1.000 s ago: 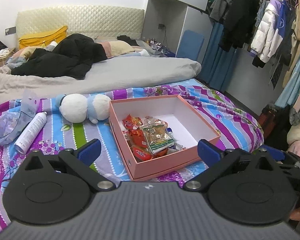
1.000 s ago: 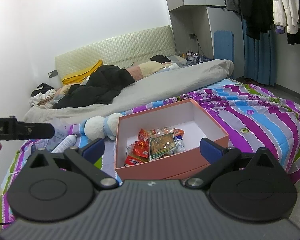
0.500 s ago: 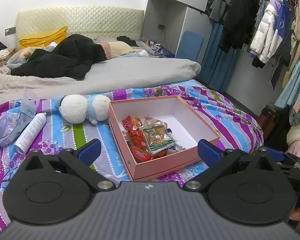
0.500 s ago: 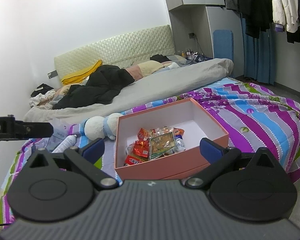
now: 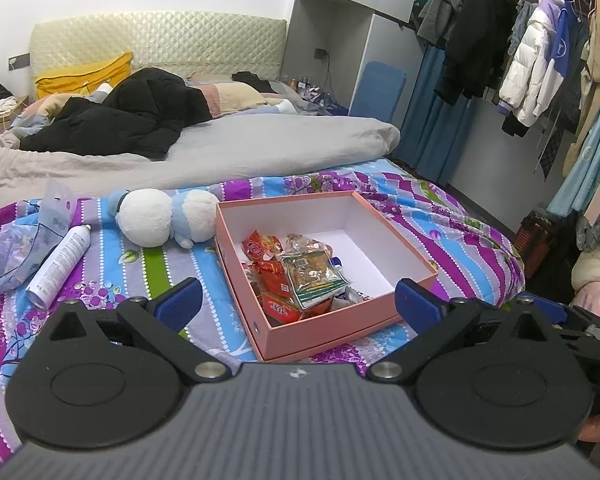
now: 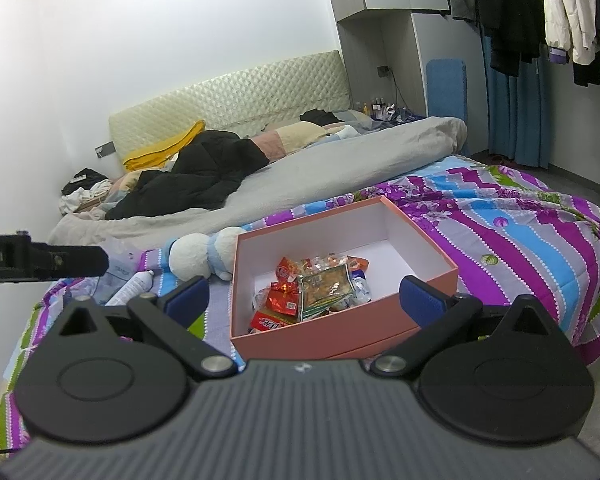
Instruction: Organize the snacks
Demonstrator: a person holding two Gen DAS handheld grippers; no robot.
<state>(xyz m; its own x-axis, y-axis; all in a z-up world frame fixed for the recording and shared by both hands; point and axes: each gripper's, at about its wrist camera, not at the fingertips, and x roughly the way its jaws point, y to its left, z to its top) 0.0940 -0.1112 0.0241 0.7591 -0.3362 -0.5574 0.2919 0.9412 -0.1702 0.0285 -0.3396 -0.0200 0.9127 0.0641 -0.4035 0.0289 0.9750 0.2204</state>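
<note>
On the striped bedspread [image 5: 112, 264], near the foot of the bed: pink box [image 5: 380, 224], lid off, snacks [image 5: 300, 276] heaped in its near-left corner, far half bare white. Red wrappers [image 5: 256, 246] and one clear green-edged packet [image 5: 314, 278] on top; smaller packets beneath, labels too small to read. Left gripper [image 5: 296, 304] spread wide, nothing between the pads, held short of the box's near wall. Right gripper [image 6: 304, 296] likewise released and empty, aimed at the same box from the other side. Outside the box, to its left: plush toy [image 5: 164, 222] close against the wall, spray can [image 5: 60, 264] lying flat, crumpled plastic bag [image 5: 16, 252] beyond. Risks, as judgement: slick, overlapping wrappers likely to slide or lift in a bunch if pinched at an edge; light box on soft bedding apt to tip or skid if a finger catches the rim; both grippers converging on one pile may collide.
</note>
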